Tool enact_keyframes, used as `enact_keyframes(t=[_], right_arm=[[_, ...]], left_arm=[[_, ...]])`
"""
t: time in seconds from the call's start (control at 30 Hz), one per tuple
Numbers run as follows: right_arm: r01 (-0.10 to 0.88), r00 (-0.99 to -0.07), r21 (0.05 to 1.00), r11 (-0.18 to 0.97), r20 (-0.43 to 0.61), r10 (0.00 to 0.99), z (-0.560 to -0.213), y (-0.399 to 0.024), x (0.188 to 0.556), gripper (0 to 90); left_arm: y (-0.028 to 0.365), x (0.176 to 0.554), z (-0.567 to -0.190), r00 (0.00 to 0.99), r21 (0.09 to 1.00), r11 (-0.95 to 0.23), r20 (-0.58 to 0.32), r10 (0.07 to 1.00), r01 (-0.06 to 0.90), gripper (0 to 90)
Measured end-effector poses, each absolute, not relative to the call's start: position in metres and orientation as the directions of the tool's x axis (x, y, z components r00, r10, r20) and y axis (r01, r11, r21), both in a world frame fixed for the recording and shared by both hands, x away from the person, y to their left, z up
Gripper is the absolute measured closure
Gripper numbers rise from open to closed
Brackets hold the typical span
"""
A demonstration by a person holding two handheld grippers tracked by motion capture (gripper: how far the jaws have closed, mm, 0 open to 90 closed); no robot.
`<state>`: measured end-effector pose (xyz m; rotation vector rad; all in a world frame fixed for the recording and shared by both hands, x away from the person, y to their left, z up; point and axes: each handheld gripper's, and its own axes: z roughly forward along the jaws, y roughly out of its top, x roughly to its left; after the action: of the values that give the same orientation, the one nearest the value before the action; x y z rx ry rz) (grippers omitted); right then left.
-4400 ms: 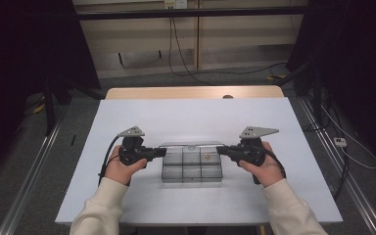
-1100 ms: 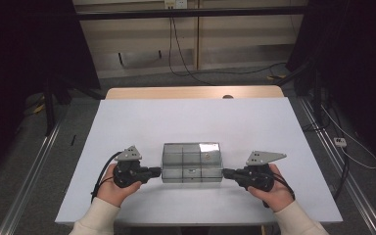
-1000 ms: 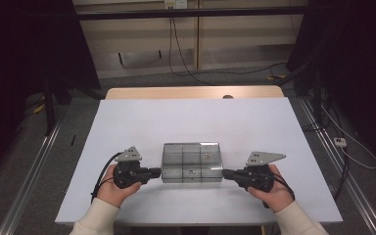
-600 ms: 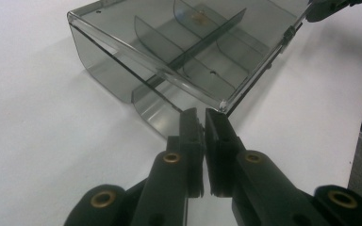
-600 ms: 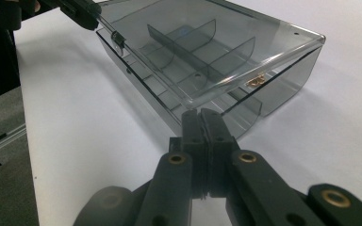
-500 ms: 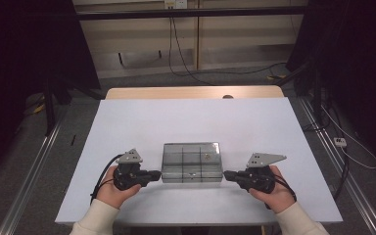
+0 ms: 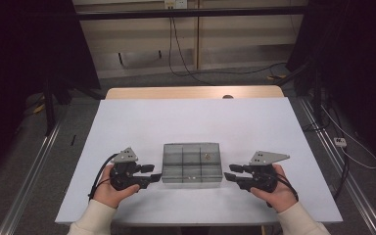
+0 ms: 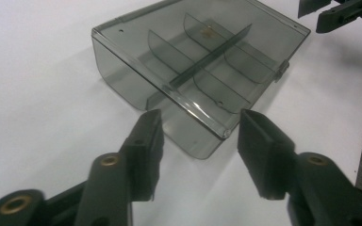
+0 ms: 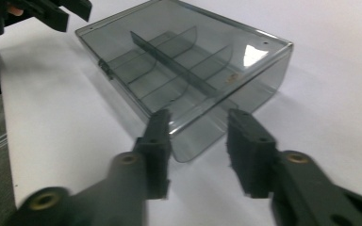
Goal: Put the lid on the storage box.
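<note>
A smoky clear plastic organiser box with inner dividers lies flat on the white table, near its front edge. My left gripper sits at the box's left near corner and my right gripper at its right near corner. In the left gripper view the box has one corner in the gap of my left gripper. Its jaws have just been opening, and the pads stand clear of the plastic. The right gripper view shows the same for the box and my right gripper.
The table's wooden far edge carries a small dark object. Metal floor rails run along both sides, and cables lie on the floor at the right. White tabletop spreads behind the box.
Both grippers were shut on the box's ends a second ago. Their jaws now stand apart and the box rests flat on the table. The hands have stayed in place.
</note>
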<state>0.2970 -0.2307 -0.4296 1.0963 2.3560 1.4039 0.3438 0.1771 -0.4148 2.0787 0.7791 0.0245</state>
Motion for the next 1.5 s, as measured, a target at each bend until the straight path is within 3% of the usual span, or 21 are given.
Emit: enact_keyframes(t=[0.07, 0.23, 0.5, 1.5], right_arm=[[0.499, -0.703, 0.822, 0.275, 0.198, 0.683, -0.430, -0.234, 0.297, 53.0], [0.504, -0.679, 0.823, 0.263, 0.189, 0.710, -0.431, -0.243, 0.297, 41.3], [0.506, -0.659, 0.821, 0.265, 0.170, 0.732, -0.434, -0.253, 0.297, 33.1], [0.505, -0.626, 0.816, 0.282, 0.120, 0.771, -0.442, -0.270, 0.293, 27.4]], left_arm=[[0.180, 0.345, -0.415, 0.797, 0.754, -0.402, -0.259, 0.546, 0.520, 42.3], [0.185, 0.346, -0.416, 0.794, 0.762, -0.396, -0.247, 0.555, 0.513, 33.0], [0.193, 0.349, -0.419, 0.791, 0.764, -0.392, -0.241, 0.563, 0.512, 20.7], [0.216, 0.353, -0.424, 0.778, 0.776, -0.383, -0.210, 0.592, 0.501, 14.2]])
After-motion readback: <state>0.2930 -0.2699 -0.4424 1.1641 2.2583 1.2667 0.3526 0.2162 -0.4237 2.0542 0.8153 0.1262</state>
